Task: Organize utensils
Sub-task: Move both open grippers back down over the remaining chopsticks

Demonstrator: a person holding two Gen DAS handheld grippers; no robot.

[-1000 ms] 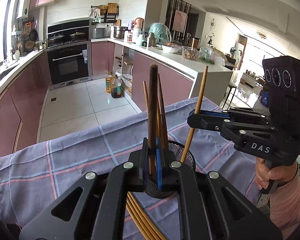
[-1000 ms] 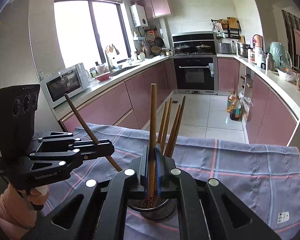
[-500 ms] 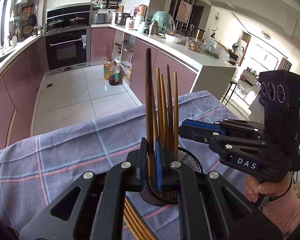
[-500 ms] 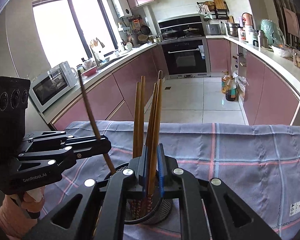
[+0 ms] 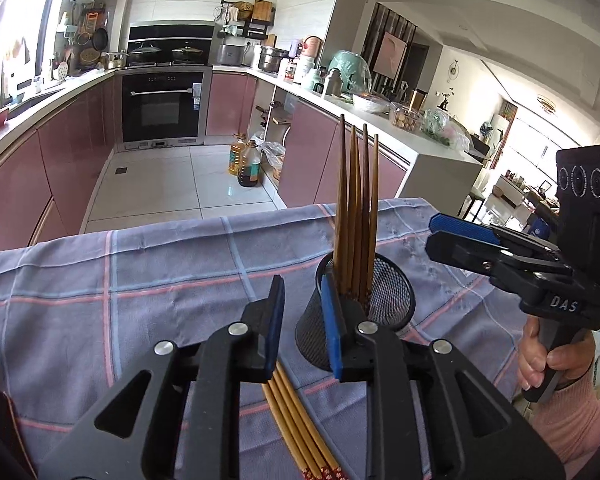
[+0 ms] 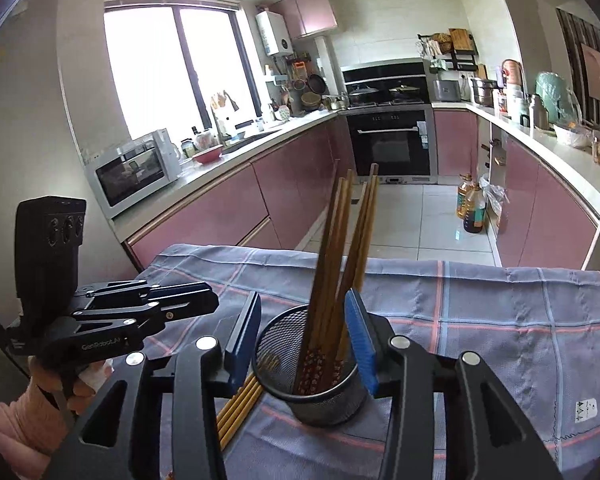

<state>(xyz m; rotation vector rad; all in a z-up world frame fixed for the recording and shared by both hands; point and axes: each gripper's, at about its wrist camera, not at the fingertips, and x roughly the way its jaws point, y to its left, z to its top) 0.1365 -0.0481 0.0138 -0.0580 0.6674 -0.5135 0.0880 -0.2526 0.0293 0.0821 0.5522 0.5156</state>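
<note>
White lettering reading "DAS" sits on the body of the right gripper (image 5: 434,236) as the left wrist view catches it from the side, and "GenRobot.AI" is printed on the left gripper (image 6: 214,300) in the right wrist view; a small printed mark sits on a white tag (image 6: 586,410) at the near right of the checked cloth (image 6: 480,312), too small to read. Both sets of jaws have just been opening and now stand released with nothing pressed between the pads: the left gripper (image 5: 302,320) hangs just left of the black mesh cup (image 5: 388,300), its right pad in front of the cup's wall, while the right gripper (image 6: 304,338) has the cup (image 6: 324,392) in the gap between its blue pads, seemingly without touching it, though the near rim is partly hidden. The dark chopsticks (image 5: 356,208) stand in the cup near the middle of the table, leaning slightly and fanned at the tips. The right wrist view alone shows their patterned lower ends inside the mesh, plus a microwave (image 6: 136,172) and a window (image 6: 180,68) on the far left counter. The left wrist view alone shows the red-patterned ends of the pale loose chopsticks (image 5: 300,428) lying flat on the cloth beneath the left gripper, and a hand (image 5: 548,360) in a pink sleeve gripping the right handle. Oil bottles (image 5: 246,160) stand on the far floor beside an oven (image 5: 162,106).
</note>
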